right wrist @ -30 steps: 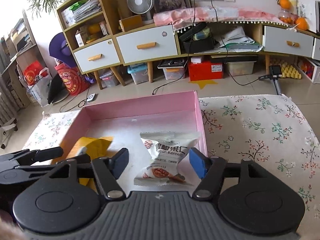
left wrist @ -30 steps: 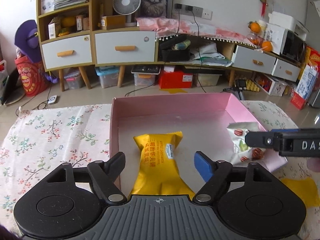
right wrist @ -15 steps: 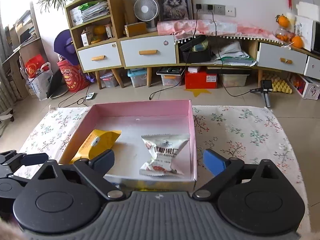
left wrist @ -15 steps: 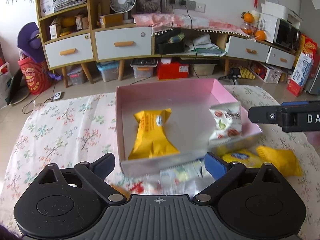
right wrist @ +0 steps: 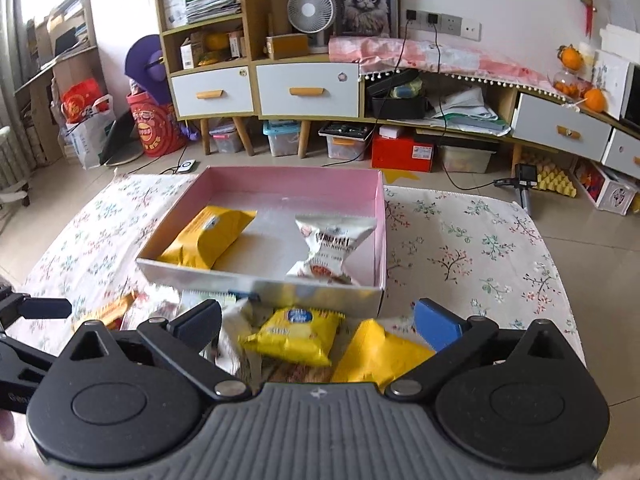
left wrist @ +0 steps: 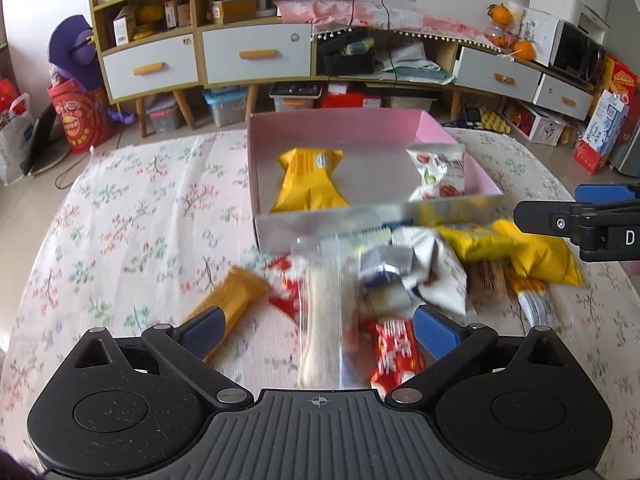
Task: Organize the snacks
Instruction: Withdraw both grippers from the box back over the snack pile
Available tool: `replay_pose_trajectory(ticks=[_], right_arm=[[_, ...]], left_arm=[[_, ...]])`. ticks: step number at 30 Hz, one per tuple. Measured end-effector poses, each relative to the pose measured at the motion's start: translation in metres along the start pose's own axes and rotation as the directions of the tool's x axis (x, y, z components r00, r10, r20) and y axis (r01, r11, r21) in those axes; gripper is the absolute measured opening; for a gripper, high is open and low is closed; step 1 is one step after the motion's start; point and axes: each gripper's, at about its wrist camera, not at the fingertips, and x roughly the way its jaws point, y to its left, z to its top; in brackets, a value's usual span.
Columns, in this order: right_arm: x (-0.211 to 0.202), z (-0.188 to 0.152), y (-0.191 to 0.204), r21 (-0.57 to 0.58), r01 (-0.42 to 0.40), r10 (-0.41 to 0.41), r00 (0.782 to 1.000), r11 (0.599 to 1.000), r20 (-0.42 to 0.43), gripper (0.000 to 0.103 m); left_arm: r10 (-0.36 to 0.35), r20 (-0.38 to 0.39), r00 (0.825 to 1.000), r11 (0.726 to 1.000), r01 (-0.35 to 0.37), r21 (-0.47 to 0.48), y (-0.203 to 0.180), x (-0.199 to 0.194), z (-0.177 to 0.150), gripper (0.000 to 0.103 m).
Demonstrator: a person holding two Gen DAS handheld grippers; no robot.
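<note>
Left to right, left wrist view as the clock face:

- Orange bar (left wrist: 236, 294) at 8 o'clock of the pile, alone on the floral cloth (left wrist: 120, 216). Judged light and fairly stiff; best taken across the short width at mid-length. Nothing is in its way
- Left gripper (left wrist: 318, 330): jaws opening, near full spread, nothing pinched. A long clear-wrapped stick (left wrist: 322, 320) is seen between the fingers, untouched. Film judged slippery and contents brittle, so a light mid-body pinch is advised
- Red packets (left wrist: 394, 354) are partly buried under the stick and the white pouch (left wrist: 436, 276); they are judged to need the upper items cleared first
- Pile of snacks is heaped against the near wall of the pink box (left wrist: 376, 222), at 6 o'clock of the box. That wall is touched by the upper wrappers and blocks a flat approach from 12 o'clock
- In the box: yellow pack (left wrist: 308, 182) at 9 o'clock, white nut pack (left wrist: 440, 176) at 3 o'clock, well apart, floor free between them
- Yellow pouches (right wrist: 296, 334) (right wrist: 380, 354) at 3 o'clock of the pile: soft, air-filled, crushable; a grip on the sealed end or a gentle one across the belly is suggested
- Right gripper (right wrist: 318, 322): jaws opening, spread wide over those pouches, nothing held
- Cabinets and clutter at 12 o'clock are well clear
</note>
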Motion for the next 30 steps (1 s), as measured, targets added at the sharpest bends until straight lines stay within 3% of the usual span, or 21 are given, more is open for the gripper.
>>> replay_pose_trajectory(ticks=[9,17,25,30], right_arm=[[-0.006,-0.036,-0.017,-0.036,-0.018,0.018,1.000,0.999,0.013,0.103],[0.012,-0.064,-0.045,-0.010,0.028,-0.029,0.997,1.000,-0.065,0.103],[0.029,-0.075,-0.052,0.069,0.026,-0.018,0.992,0.997,-0.122,0.103],[0.037,-0.074,-0.037,0.050,0.048,-0.042,0.991,0.998,-0.125,0.103]], left_arm=[[-0.055,-0.004,0.998,0.998,0.055,0.002,-0.002,-0.013,-0.037,0.101],[-0.101,-0.015,0.995,0.994,0.101,0.034,-0.009,-0.013,-0.060,0.101],[-0.142,-0.093,0.986,0.985,0.150,0.089,-0.020,-0.004,-0.077,0.099],[-0.149,-0.118,0.982,0.982,0.161,0.099,-0.020,-0.001,-0.081,0.088]])
